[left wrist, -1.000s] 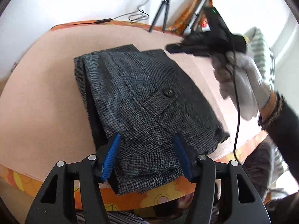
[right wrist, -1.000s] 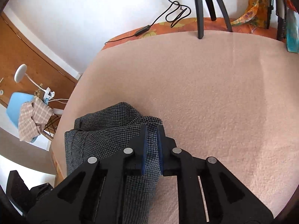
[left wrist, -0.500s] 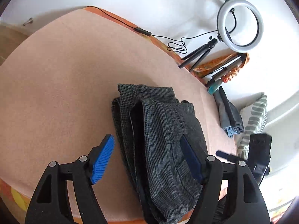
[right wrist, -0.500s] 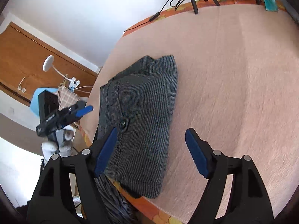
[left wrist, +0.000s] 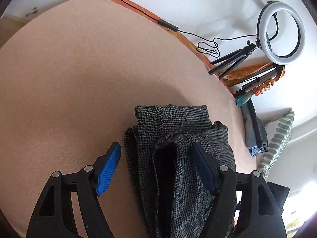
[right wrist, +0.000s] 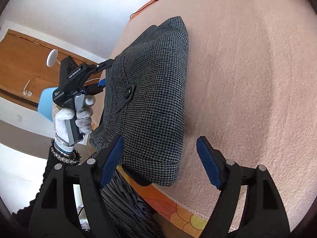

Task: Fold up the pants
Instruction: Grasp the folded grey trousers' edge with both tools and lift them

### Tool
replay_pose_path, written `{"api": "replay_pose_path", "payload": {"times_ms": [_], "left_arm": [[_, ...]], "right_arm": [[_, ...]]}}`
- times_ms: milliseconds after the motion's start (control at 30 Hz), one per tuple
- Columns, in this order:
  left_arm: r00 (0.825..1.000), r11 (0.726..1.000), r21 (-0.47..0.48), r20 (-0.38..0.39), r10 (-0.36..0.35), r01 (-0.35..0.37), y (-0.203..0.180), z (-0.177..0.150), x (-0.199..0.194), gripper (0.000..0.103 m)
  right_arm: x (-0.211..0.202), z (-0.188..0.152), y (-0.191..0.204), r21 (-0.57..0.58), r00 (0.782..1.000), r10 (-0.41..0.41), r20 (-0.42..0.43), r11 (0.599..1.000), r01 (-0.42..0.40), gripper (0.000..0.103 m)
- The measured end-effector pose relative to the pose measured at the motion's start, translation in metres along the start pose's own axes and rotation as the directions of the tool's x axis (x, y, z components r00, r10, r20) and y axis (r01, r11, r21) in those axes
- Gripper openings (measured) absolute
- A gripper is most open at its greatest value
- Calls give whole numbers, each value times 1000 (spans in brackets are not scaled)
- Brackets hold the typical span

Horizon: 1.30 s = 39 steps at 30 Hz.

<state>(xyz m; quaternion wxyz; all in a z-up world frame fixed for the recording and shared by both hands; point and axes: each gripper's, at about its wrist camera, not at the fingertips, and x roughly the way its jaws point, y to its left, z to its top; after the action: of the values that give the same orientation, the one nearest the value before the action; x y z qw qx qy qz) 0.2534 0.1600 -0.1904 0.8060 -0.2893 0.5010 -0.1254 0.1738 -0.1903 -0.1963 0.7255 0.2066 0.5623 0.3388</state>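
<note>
Left wrist: gripper [left wrist: 156, 165] wide around pants [left wrist: 178, 148]

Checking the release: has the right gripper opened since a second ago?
Yes. The right gripper, clamped on the grey houndstooth folded pants a second ago, now stands open, pulled back toward the pink blanket's near edge.
</note>
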Motion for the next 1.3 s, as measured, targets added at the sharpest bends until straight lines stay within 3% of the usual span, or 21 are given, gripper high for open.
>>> {"api": "replay_pose_path", "payload": {"times_ms": [167,467,600,733,833,1100,1300], "left_arm": [[1000,1000,16,-1,-1,1,0,2,6,73],[997,998,26,40,-65,64,1,3,13,73],[997,997,70,64,-32,28,-9,-1,17,73],[998,997,75,63,-27,22,-12,0,20,51],[997,996,88,76,-15,8,-16,-1,19,42],[992,987,157,124,2,-21,-32,-5,8,28],[986,978,207,169,-6,-29,-43,-9,-9,25]], "right_arm": [[9,-4,0,9,1000,3,-21,1000,-3,78],[20,-6,20,1,997,63,-46,998,-63,80],[26,-8,36,-45,997,56,-46,997,-58,81],[30,-4,47,-48,997,52,-50,997,-54,81],[33,-5,54,-57,999,23,-48,998,-26,75],[33,-6,65,-88,998,-64,-22,994,62,41],[24,-9,104,-209,986,-156,52,964,163,33]]}}
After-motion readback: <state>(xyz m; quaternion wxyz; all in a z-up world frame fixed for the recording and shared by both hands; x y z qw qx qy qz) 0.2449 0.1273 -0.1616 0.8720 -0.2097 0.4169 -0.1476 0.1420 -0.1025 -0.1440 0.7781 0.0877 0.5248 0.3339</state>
